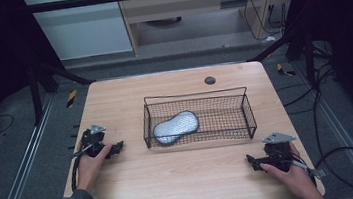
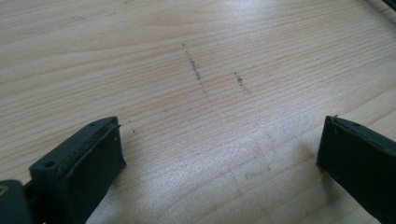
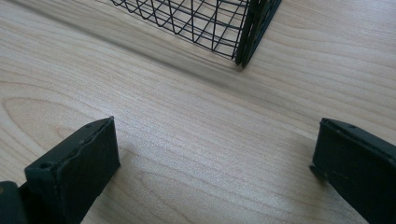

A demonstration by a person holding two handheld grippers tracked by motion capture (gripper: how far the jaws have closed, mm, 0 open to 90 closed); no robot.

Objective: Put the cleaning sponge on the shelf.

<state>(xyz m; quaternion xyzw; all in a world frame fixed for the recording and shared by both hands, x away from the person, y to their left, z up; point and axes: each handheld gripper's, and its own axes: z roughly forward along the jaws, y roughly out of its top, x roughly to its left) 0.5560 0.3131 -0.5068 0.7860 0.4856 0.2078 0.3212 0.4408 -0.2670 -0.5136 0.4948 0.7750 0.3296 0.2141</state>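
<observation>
Surface (image 1: pixel 183 179): pale wood, bare apart from the work in the middle; I keep the near half free so both tools have room to swing in.

Wire basket (image 1: pixel 197 117): black mesh, rectangular, set centrally and slightly toward the far edge, roughly equidistant from my two hands, so either side can reach it.

Grey pouch (image 1: pixel 176 127): a silvery, kidney-shaped soft item lying flat inside the basket, at its left end. Exact material unclear.

Left tool (image 1: pixel 114 148): resting on the surface left of the basket, well apart from it. Jaws spread wide, nothing between them; faint pencil marks (image 2: pixel 195 67) on the wood ahead.

Right tool (image 1: pixel 252 162): parked near the basket's near right corner (image 3: pixel 243 58), also released and empty. Judgement: both are parked at neutral, ready positions.
</observation>
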